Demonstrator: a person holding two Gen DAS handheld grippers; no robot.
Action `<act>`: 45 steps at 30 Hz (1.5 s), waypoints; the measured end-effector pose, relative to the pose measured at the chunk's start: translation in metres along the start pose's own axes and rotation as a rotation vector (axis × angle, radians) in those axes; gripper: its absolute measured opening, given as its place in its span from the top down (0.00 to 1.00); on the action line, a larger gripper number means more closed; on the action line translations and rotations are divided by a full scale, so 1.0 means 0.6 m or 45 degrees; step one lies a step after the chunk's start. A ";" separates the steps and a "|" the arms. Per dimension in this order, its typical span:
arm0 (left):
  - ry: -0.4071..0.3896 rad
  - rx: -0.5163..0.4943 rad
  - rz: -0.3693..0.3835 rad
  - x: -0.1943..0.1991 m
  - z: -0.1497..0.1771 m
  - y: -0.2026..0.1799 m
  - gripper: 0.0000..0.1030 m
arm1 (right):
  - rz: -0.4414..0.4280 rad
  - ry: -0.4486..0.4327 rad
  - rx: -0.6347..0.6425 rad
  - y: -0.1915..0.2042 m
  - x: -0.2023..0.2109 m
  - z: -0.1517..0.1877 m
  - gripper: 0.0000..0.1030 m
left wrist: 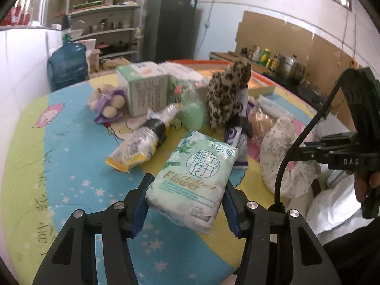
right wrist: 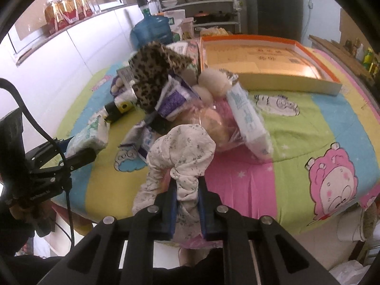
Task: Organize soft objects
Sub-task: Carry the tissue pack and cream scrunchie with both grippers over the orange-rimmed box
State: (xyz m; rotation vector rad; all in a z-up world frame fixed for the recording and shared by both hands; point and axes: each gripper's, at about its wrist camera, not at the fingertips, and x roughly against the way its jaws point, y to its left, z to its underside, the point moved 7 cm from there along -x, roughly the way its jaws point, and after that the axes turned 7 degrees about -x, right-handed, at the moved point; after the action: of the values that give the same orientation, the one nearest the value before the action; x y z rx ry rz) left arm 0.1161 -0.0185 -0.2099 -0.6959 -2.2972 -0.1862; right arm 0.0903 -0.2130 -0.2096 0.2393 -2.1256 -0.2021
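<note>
In the left wrist view my left gripper (left wrist: 186,191) has its blue pads pressed on both sides of a pale green tissue pack (left wrist: 194,173) printed "Flower", low over the colourful cartoon blanket (left wrist: 71,156). The right wrist view shows that same pack (right wrist: 89,135) at the left. My right gripper (right wrist: 187,185) is shut on a bunched fold of a white floral cloth bundle (right wrist: 182,147) at the table's near edge. The bundle (left wrist: 282,156) also shows at the right of the left wrist view. A leopard-print soft item (right wrist: 152,80) stands upright in the pile behind.
Purple tissue packs (right wrist: 171,102), a bag of buns (right wrist: 213,123), a white-blue pack (right wrist: 249,118) and a cream and purple plush (left wrist: 106,102) crowd the middle. An orange-rimmed flat box (right wrist: 268,66) lies at the back, with a green carton (left wrist: 144,87) and a blue water jug (left wrist: 67,65) elsewhere.
</note>
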 end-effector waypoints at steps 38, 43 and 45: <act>-0.125 -0.008 -0.062 -0.047 -0.339 -0.157 0.45 | 0.146 -0.427 -0.108 -0.161 0.185 -0.227 0.85; -0.104 0.034 -0.110 -0.103 -0.380 -0.171 0.45 | 0.116 -0.415 -0.107 -0.209 0.161 -0.276 0.84; -0.093 0.055 -0.138 -0.126 -0.394 -0.172 0.45 | 0.098 -0.407 -0.112 -0.231 0.147 -0.298 0.84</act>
State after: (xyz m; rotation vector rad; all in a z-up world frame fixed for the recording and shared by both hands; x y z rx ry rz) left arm 0.2479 -0.2142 -0.0813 -0.5656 -2.4035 -0.1631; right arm 0.2074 -0.3781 -0.0757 0.0766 -2.4304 -0.3044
